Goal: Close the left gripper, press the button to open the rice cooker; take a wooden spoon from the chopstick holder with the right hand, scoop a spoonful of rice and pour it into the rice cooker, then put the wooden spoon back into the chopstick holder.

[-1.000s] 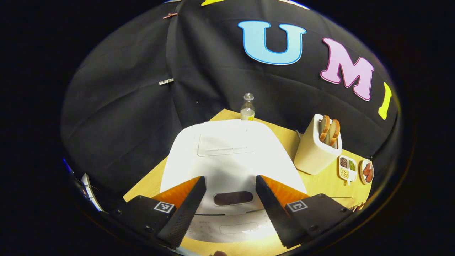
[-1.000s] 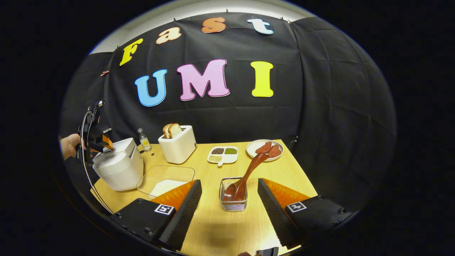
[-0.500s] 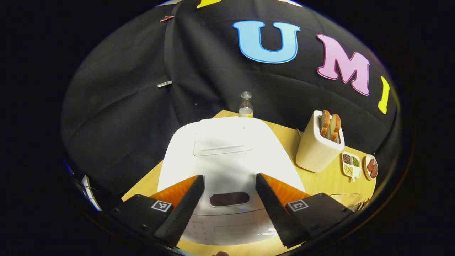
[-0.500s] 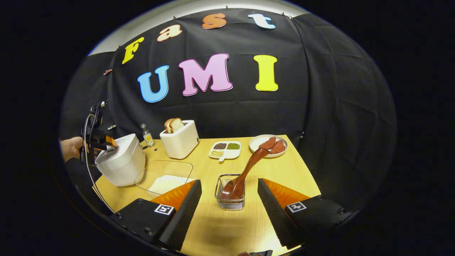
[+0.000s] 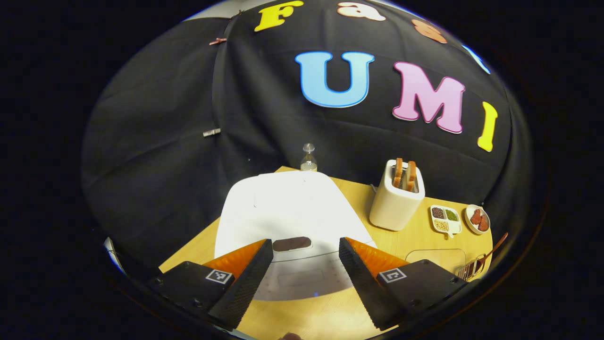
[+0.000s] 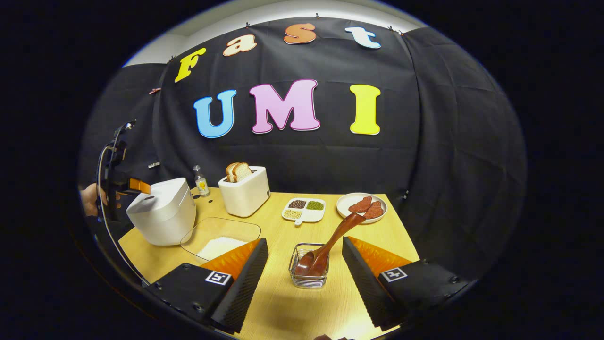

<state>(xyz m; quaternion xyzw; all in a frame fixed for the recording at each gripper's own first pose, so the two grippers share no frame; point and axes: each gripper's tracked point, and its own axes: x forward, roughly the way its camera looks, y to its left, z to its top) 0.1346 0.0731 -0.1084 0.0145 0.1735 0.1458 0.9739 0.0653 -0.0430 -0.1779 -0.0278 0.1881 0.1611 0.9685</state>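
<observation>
The white rice cooker [image 5: 288,212] stands with its lid down, and the dark button [image 5: 291,244] on its front edge lies just beyond the fingertips of my open left gripper [image 5: 305,242]. In the right gripper view the cooker [image 6: 163,212] is at the far left, with the left gripper [image 6: 134,185] hovering at its near top edge, held by a hand [image 6: 89,198]. A brown wooden spoon [image 6: 330,243] leans in the wire chopstick holder [image 6: 309,271]. My right gripper [image 6: 304,240] is open, its fingers on either side of the holder but not touching it. White rice fills part of a glass dish [image 6: 222,236].
On the wooden table [image 6: 283,302] stand a toaster [image 6: 245,191] with bread, a small bottle [image 6: 201,182], a sectioned dish [image 6: 304,210] of beans and a plate [image 6: 361,205] with red pieces. The toaster [image 5: 396,203] is right of the cooker.
My left gripper has drawn back and tilted up from the cooker, which now looks smaller and lower. The right gripper shifted only slightly. Both stay open, and the lid stays down.
</observation>
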